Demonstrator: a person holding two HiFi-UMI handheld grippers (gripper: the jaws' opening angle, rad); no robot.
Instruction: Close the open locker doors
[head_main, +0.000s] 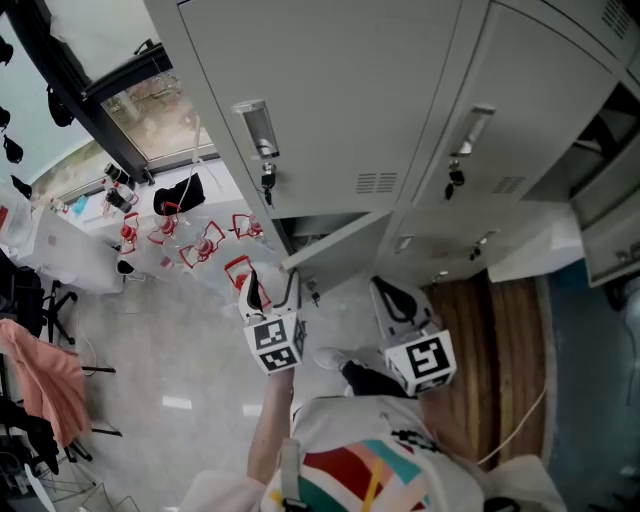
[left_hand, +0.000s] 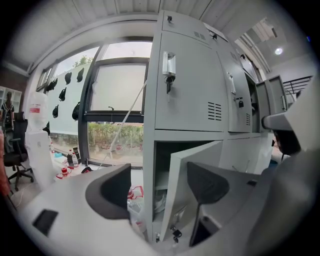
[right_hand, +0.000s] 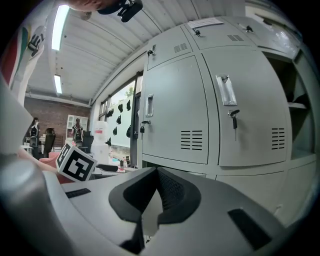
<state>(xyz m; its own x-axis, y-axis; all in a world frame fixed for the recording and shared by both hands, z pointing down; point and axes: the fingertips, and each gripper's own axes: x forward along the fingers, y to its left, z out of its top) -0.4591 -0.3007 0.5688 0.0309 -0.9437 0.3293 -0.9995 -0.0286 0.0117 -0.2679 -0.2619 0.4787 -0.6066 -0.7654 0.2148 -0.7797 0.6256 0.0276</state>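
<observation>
A bank of grey lockers (head_main: 400, 100) stands in front of me. The top doors (left_hand: 187, 85) are closed, with keys in their locks. The bottom left locker's door (head_main: 335, 242) hangs half open, and it shows again as the door (left_hand: 192, 175). My left gripper (head_main: 272, 287) is open at that door's free edge. In the left gripper view, the left gripper (left_hand: 160, 192) has the door's edge between its wide jaws, and contact is unclear. My right gripper (head_main: 388, 290) is lower right, shut and empty. In its own view the right gripper (right_hand: 155, 192) faces closed doors (right_hand: 175, 110).
At the far right more locker compartments (head_main: 605, 190) stand open, seen too as a compartment (right_hand: 300, 120). Red-marked bottles (head_main: 200, 245) crowd the floor by the window (left_hand: 115, 100). A pink cloth (head_main: 40, 365) hangs at left. Wooden flooring (head_main: 500, 340) lies right of my shoe (head_main: 330, 357).
</observation>
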